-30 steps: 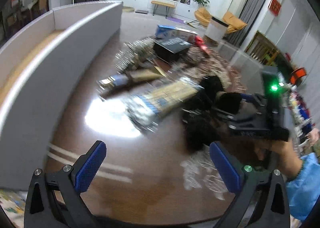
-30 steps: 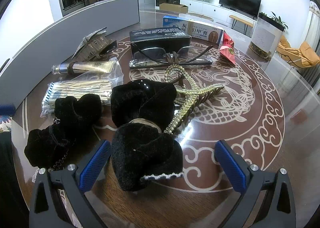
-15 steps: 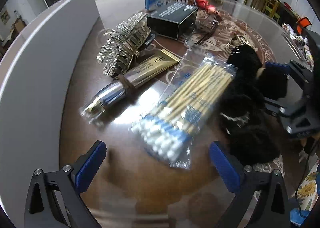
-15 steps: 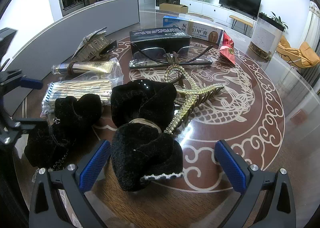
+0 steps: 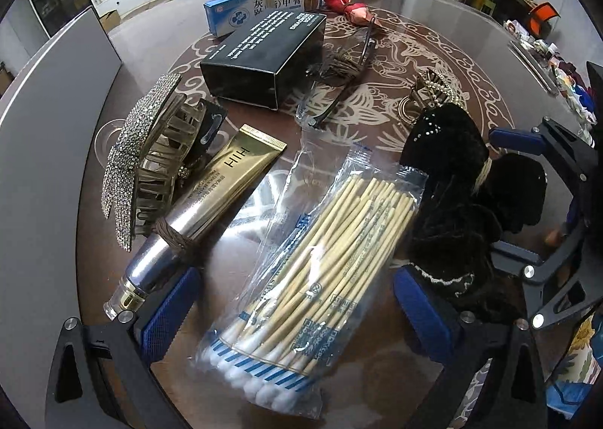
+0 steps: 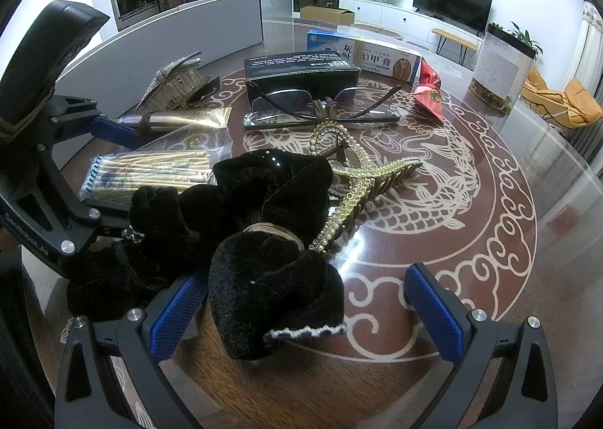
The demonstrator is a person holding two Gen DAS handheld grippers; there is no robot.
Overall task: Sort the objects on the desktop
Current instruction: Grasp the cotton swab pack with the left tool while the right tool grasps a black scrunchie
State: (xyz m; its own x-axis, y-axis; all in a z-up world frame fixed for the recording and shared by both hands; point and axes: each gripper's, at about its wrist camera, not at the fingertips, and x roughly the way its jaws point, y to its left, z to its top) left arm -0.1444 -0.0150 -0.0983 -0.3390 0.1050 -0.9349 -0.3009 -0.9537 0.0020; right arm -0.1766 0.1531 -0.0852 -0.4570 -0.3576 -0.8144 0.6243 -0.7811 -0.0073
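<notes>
**Left hand-held gripper now set over the swab pack; nothing lifted yet**

Item in hand: the swab pack (image 5: 320,270), a clear bag of cotton swabs, lies flat on the table (image 5: 471,63), between the gold tube (image 5: 211,199) on one side and the black scrunchies (image 5: 452,203) on the other. It touches or overlaps the scrunchies at its far corner.

Change noted: a second ago the left view was blurred and swinging across the table; half a second ago it had steadied, with the pack ahead and off-centre. Now the left hand-held gripper (image 5: 294,308) has closed in, and the pack sits squarely between its blue pads (image 5: 166,312), which stand wide apart on either side. No contact is visible. The right view confirms this: the left tool has come in from the side to the pack's cotton end (image 6: 101,173).

Right hand-held gripper (image 6: 305,312): unchanged across all three moments, spread open, straddling the near scrunchie (image 6: 271,278) without pinching it.

Surroundings: crystal hair claw (image 5: 150,150) beyond the tube; black box (image 5: 264,56), glasses (image 5: 339,78) and blue carton (image 5: 264,3) further off. None disturbed.

Assessment: sorting appears barely begun. The left tool looks committed to the swab pack as its first pick. Risk: the slippery film may slide or crumple under the pads, and the tube lies just beside the left pad.
</notes>
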